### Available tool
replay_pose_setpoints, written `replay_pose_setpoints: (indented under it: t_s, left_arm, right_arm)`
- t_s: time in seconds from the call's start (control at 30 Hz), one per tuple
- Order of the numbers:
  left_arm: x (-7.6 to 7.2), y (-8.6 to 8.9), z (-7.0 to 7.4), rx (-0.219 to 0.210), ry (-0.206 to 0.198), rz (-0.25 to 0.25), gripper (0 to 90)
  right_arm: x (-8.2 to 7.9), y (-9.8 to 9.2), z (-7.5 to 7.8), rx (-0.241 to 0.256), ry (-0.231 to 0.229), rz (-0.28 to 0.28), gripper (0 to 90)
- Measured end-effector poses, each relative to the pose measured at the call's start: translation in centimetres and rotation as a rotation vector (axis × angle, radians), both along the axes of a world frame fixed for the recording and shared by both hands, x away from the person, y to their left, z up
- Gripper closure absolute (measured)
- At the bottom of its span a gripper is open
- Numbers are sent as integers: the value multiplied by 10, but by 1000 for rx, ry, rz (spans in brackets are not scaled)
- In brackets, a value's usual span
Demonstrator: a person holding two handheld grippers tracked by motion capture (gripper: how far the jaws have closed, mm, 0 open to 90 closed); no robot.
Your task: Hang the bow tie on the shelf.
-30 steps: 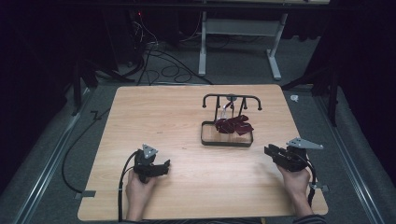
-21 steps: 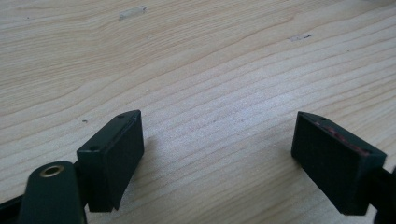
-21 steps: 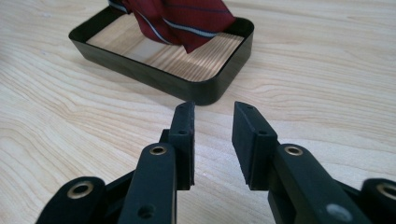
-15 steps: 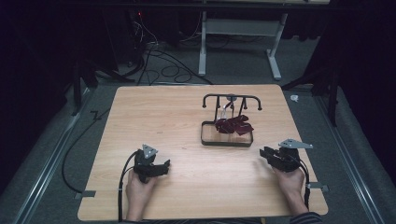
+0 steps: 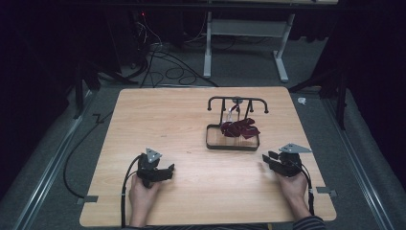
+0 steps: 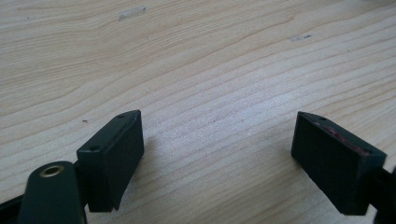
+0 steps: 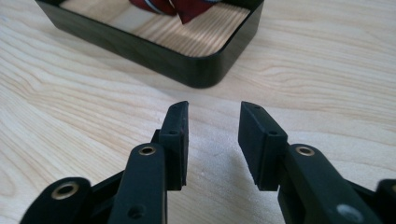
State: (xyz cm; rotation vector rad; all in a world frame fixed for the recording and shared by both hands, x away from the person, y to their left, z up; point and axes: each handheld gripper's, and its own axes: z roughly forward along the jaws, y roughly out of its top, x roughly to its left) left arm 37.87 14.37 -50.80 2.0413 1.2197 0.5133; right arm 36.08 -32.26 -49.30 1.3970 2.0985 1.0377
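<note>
A black tray (image 5: 230, 147) stands right of the table's middle, with a dark red cloth (image 5: 239, 128) bunched in it under a black rail stand (image 5: 237, 99). My right gripper (image 5: 266, 158) rests on the wood just right of the tray's front corner, jaws pointing left. In the right gripper view that gripper (image 7: 213, 106) is open with nothing between its jaws, a short way from the tray's wall (image 7: 187, 60), and the striped red cloth (image 7: 159, 5) shows inside. My left gripper (image 5: 168, 170) lies near the front left, wide open (image 6: 218, 116) over bare wood.
The wooden table (image 5: 163, 124) has bare room on its left half and along the front. Cables (image 5: 163, 57) and a white desk frame (image 5: 244, 28) are on the dark floor beyond the far edge. A hand holds each gripper from the front edge.
My right gripper has slid a little to the left, closer to the tray's front right corner. The left gripper has stayed where it was.
</note>
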Motion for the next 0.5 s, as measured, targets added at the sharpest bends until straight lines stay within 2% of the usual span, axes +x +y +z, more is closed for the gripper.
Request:
replay_pose_setpoints:
  t_s: [0.17,0.3,0.5]
  left_arm:
    - [0,0,0,0,2,-1,174]
    - [0,0,0,0,1,-1,174]
    - [0,0,0,0,1,-2,174]
  right_arm:
    - [2,4,-8,-46,21,-4,579]
    - [4,8,-8,-94,14,5,529]
    - [4,8,-8,-91,20,3,483]
